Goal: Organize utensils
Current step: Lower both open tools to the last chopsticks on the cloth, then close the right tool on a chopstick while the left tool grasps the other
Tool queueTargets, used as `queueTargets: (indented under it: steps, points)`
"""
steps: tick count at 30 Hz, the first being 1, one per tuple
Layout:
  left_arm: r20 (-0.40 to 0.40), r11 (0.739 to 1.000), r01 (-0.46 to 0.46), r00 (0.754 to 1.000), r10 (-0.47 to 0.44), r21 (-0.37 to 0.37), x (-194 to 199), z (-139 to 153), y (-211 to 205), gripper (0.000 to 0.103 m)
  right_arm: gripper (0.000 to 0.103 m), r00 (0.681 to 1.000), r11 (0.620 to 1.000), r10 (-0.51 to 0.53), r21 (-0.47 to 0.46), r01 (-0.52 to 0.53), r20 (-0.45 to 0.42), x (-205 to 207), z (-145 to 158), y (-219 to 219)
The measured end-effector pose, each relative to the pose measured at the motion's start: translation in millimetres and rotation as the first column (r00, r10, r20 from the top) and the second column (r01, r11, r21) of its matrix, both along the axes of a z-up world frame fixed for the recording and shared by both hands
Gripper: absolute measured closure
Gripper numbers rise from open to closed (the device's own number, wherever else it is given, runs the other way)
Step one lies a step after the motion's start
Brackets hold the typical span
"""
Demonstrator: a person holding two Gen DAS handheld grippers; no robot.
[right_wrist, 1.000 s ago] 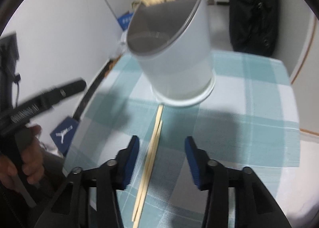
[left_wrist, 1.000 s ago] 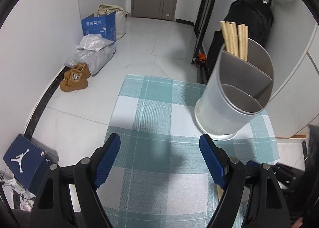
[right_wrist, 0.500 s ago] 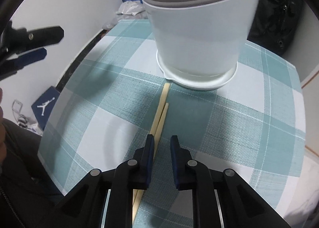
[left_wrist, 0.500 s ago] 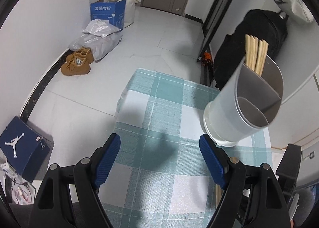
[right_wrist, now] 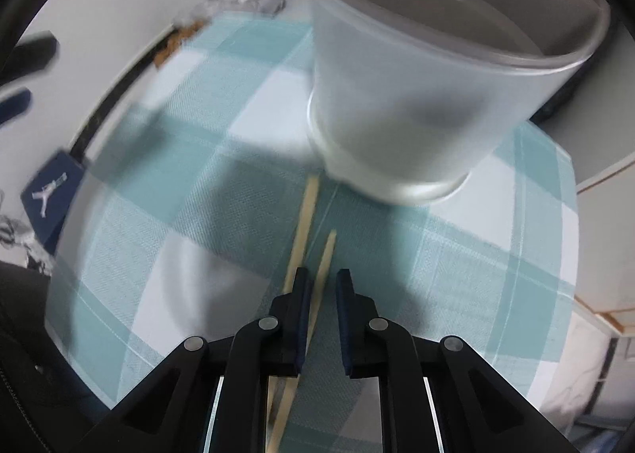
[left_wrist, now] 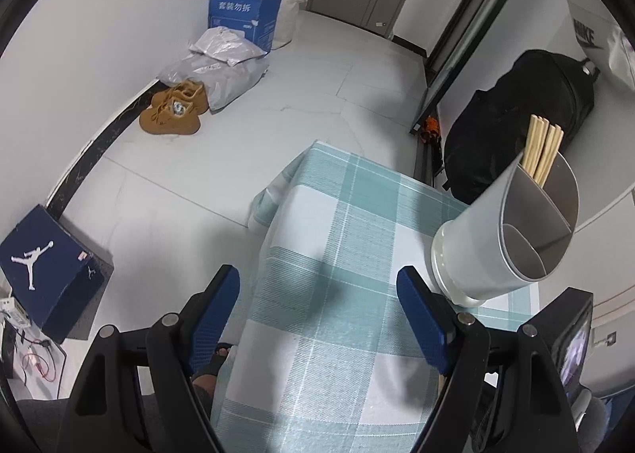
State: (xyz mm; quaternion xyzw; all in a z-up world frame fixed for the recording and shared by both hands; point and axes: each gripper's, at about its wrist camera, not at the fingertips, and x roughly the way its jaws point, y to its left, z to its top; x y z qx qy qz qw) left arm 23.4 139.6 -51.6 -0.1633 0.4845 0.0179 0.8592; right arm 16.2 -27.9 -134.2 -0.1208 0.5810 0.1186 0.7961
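Right wrist view: my right gripper (right_wrist: 320, 294) sits low at centre frame, jaws closing, with one of the two loose chopsticks (right_wrist: 322, 266) running up between the pads; I can't tell whether they press on it yet. The other chopstick (right_wrist: 306, 215) passes just left of the left pad, tip near the base of the white utensil holder (right_wrist: 416, 96) at upper right. On the left wrist view, my left gripper (left_wrist: 317, 310) hangs released over the checked cloth (left_wrist: 337, 215), nothing between its pads.
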Motion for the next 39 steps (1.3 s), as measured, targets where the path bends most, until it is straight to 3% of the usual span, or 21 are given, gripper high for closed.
queueTargets:
  steps: [6, 11, 16, 21, 31, 39]
  points:
    - [-0.010, 1.000, -0.018, 1.000, 0.018, -0.009, 0, -2, 7, 0.025, 0.092, 1.000, 1.000, -0.025, 0.012, 0.025, -0.004, 8, -1, 1]
    - [-0.021, 1.000, -0.013, 1.000, 0.013, 0.010, 1, -8, 8, 0.025, 0.099, 0.999, 0.999, -0.032, 0.040, 0.031, 0.016, 8, -1, 2]
    - [-0.057, 1.000, 0.014, 0.998, -0.014, 0.009, 3, -18, 4, 0.025, 0.099, 0.997, 0.989, -0.060, 0.135, 0.054, 0.047, 3, 5, -12]
    - [-0.096, 0.996, 0.093, 0.991, -0.093, 0.004, 4, -28, -17, 0.025, 0.099, 0.989, 0.959, -0.110, 0.270, 0.080, 0.099, -7, 31, -37]
    - [-0.147, 0.962, 0.261, 0.958, -0.248, 0.083, 0, -38, -80, 0.025, 0.099, 0.965, 0.838, -0.249, 0.518, 0.170, 0.085, -21, 55, -114]
    - [-0.166, 0.963, 0.268, 0.951, -0.259, 0.031, 4, -45, -93, 0.025, 0.099, 0.930, 0.693, -0.366, 0.672, 0.262, 0.014, -23, 56, -169]
